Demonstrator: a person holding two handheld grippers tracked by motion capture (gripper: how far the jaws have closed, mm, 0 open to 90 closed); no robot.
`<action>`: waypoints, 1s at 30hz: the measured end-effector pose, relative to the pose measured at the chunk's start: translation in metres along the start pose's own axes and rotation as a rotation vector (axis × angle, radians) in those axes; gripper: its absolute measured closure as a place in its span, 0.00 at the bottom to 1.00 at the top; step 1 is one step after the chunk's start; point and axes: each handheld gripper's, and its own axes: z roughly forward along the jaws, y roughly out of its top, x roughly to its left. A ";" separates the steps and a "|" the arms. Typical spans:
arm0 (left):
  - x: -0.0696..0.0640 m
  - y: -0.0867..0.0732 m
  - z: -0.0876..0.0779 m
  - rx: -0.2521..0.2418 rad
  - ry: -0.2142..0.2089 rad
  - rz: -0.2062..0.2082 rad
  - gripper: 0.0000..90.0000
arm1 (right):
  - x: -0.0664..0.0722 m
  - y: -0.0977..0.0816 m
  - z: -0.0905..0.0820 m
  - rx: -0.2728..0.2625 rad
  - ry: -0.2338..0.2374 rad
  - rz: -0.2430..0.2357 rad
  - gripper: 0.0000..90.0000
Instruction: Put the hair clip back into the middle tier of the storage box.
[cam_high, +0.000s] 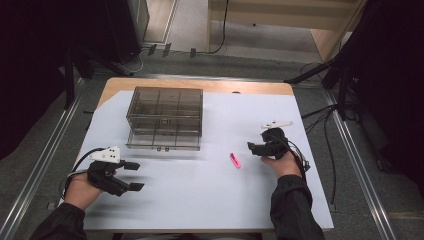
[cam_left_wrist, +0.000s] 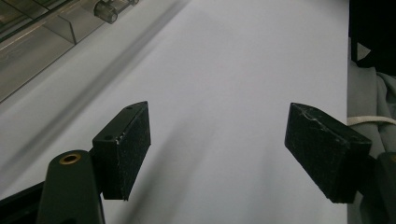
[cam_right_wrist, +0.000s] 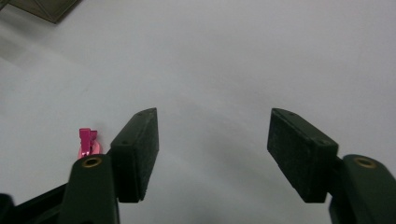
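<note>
A small pink clip (cam_high: 234, 160) lies on the white sheet (cam_high: 200, 190) right of centre; it peeks out left of the left jaw as the pink clip (cam_right_wrist: 88, 142) in the right gripper view. My right gripper (cam_high: 256, 148) sits just right of it, jaws wide open and empty, as also seen on the right gripper (cam_right_wrist: 212, 154). At the near left my left gripper (cam_high: 134, 176) rests over the sheet, open with nothing between its jaws, as the left gripper (cam_left_wrist: 217, 154) shows close up. A smoky clear compartment box (cam_high: 165, 118) stands at the back left.
The box's front edge and latch (cam_left_wrist: 106, 11) appear at the top left of the left gripper view. Dark stands and cables flank the table (cam_high: 200, 85) on both sides. The sheet's right edge (cam_left_wrist: 346, 93) meets grey cloth.
</note>
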 end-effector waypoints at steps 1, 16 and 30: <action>0.000 0.000 0.000 0.001 0.001 0.000 0.26 | 0.000 0.001 -0.001 0.004 -0.004 -0.004 0.43; 0.001 0.000 0.001 0.013 0.004 -0.010 0.26 | -0.002 0.006 -0.004 0.032 0.032 0.069 0.56; 0.002 -0.003 -0.003 0.006 0.009 -0.020 0.26 | -0.003 0.006 -0.001 0.047 0.055 0.068 0.59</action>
